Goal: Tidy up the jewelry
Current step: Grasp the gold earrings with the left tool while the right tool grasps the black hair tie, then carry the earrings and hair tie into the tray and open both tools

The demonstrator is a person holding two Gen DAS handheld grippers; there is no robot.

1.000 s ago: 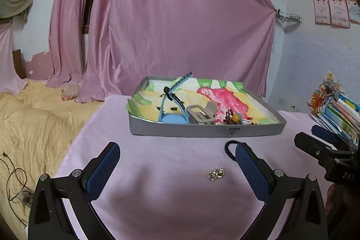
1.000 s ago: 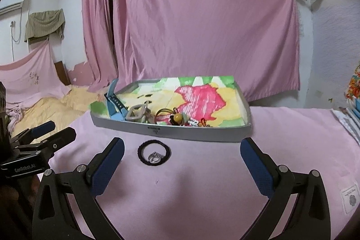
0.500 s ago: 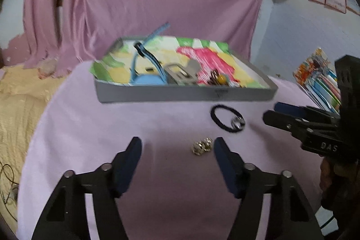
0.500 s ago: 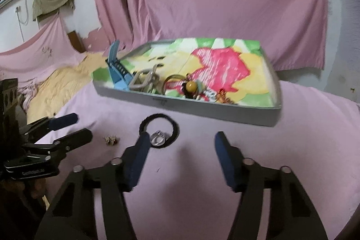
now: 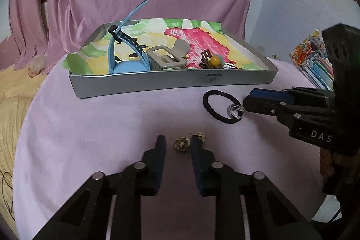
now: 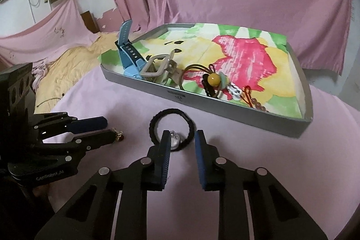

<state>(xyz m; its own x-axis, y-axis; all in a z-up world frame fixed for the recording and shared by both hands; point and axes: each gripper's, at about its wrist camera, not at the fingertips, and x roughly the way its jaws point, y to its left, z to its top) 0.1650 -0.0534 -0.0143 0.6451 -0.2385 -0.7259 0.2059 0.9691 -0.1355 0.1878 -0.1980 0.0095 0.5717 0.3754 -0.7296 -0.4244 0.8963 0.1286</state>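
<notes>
A grey tray [image 5: 171,84] lined with colourful paper holds a blue watch [image 5: 126,53], a grey hair claw [image 5: 167,57] and small trinkets [image 5: 213,61]. On the pink cloth in front lie two small gold earrings [image 5: 190,142], a black hair tie [image 5: 221,108] and a silver ring [image 5: 235,110] on it. My left gripper [image 5: 177,142] is open but narrowed, its fingers either side of one earring. My right gripper [image 6: 181,138] is open but narrowed, its fingertips at the ring [image 6: 174,137] and the near edge of the hair tie [image 6: 172,125].
The tray [image 6: 225,102] sits at the far side of the round pink-covered table [image 5: 90,127]. A stack of colourful books [image 5: 315,62] lies at the right. A yellow blanket [image 6: 63,69] lies beyond the left edge. Pink curtains hang behind.
Both grippers have moved forward and down toward the cloth and narrowed their fingers: the left around the earrings, the right around the ring and hair tie.
</notes>
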